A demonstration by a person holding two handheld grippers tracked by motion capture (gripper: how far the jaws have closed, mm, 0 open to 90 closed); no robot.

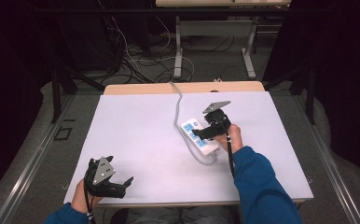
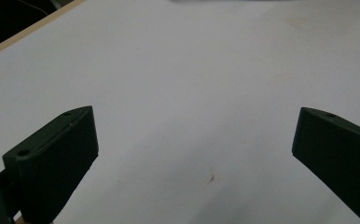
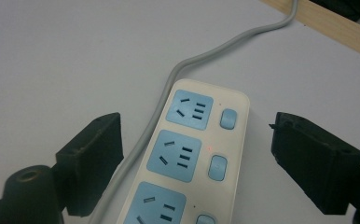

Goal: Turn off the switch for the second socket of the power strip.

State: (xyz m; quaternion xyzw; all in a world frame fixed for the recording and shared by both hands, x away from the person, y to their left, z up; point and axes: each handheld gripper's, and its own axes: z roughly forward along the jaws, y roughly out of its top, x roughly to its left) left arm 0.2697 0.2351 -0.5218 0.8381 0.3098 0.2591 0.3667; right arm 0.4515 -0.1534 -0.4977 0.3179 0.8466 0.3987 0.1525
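Observation:
A white power strip (image 1: 197,136) with light-blue sockets lies right of the table's centre. In the right gripper view the power strip (image 3: 194,154) shows three sockets, each with a blue switch, and a small red light beside the middle one. My right gripper (image 1: 207,132) hovers just over the strip, open, its jaws either side of it without touching; the right gripper (image 3: 197,154) straddles the strip's width. My left gripper (image 1: 122,184) rests open near the table's front left corner. The left gripper (image 2: 194,149) has only bare white surface between its jaws.
The strip's grey cable (image 1: 177,108) runs from the strip to the table's far edge, and a loop of it lies by the strip's near end. The white table sheet (image 1: 141,140) covers a wooden top (image 1: 136,88). Cables and table legs clutter the floor beyond.

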